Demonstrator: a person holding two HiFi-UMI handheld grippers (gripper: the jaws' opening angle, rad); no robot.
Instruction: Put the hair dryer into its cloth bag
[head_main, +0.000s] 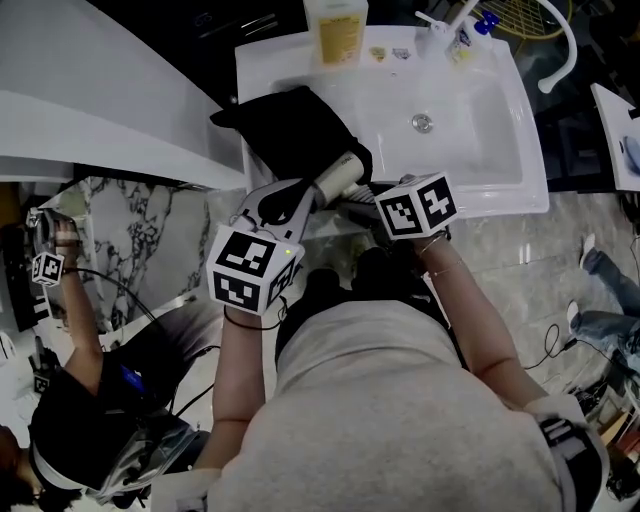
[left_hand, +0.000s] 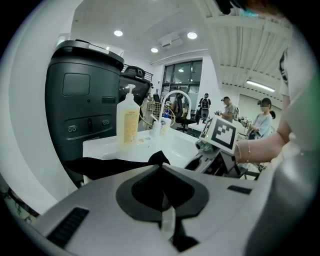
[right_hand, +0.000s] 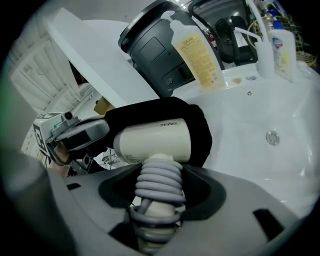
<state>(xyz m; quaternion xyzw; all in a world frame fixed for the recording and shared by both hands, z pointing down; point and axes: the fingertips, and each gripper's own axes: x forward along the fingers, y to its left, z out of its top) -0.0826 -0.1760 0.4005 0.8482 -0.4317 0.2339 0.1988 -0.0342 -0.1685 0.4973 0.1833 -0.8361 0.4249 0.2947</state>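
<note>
In the head view the left gripper reaches up from 7 o'clock towards the sink. Its jaws are clenched on a fold of the black cloth bag, pinching the hem at the bag's 6 o'clock edge. Its own view shows the dark fabric peaking right at the closed tips and stretching away towards 9 o'clock. The bag lies draped over the white sink at its 9 o'clock rim, part on the rim and part hanging into the basin.

The cream hair dryer is just beside the bag at about 5 o'clock, between the two grippers. In the right gripper view its barrel lies crosswise. The 3 o'clock end is already inside the bag's mouth with black cloth wrapped round it, and the 9 o'clock end is bare. A grey cord is coiled round the handle.

The right gripper comes in from 4 o'clock, its jaws grasping that cord-wrapped handle and spread wide around it.

Further right, the drain sits in the basin floor, well apart from the bag. A yellow soap bottle stands on the sink's 12 o'clock ledge.
</note>
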